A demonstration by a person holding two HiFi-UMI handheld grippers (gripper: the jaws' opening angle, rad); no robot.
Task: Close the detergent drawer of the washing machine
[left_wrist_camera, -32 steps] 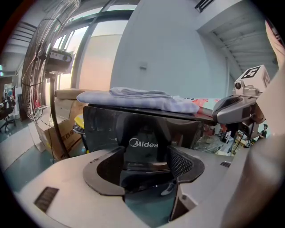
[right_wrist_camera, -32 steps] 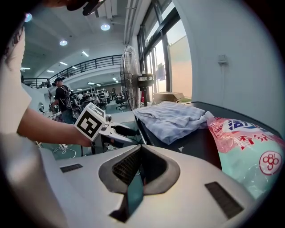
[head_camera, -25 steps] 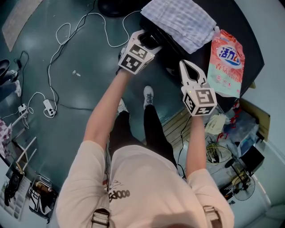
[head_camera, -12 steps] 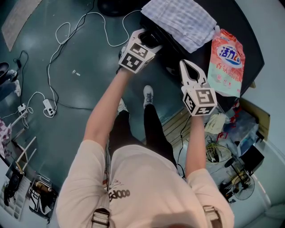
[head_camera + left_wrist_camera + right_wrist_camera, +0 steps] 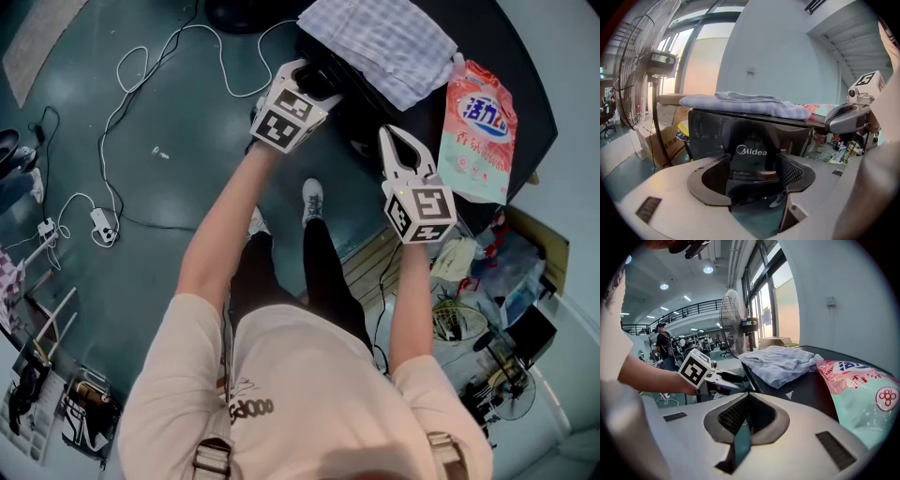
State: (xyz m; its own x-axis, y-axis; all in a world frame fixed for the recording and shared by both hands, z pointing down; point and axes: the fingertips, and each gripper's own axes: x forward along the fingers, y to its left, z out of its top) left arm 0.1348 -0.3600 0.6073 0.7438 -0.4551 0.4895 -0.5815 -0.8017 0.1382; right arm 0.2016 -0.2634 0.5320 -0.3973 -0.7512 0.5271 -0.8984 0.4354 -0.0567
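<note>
Teal floor (image 5: pixel 159 192), left gripper (image 5: pixel 314 80) at drawer (image 5: pixel 750 152)

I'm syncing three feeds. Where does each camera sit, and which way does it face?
Head view: on the person's head, looking down at the washing machine; arms, torso, legs, left claw and right claw show.
Left gripper view: rides the left claw, facing the machine's front; the right claw shows at right.
Right gripper view: rides the right claw, looking across the machine's top; the left claw and forearm show at left.
Shared: all three show the folded cloth.
</note>
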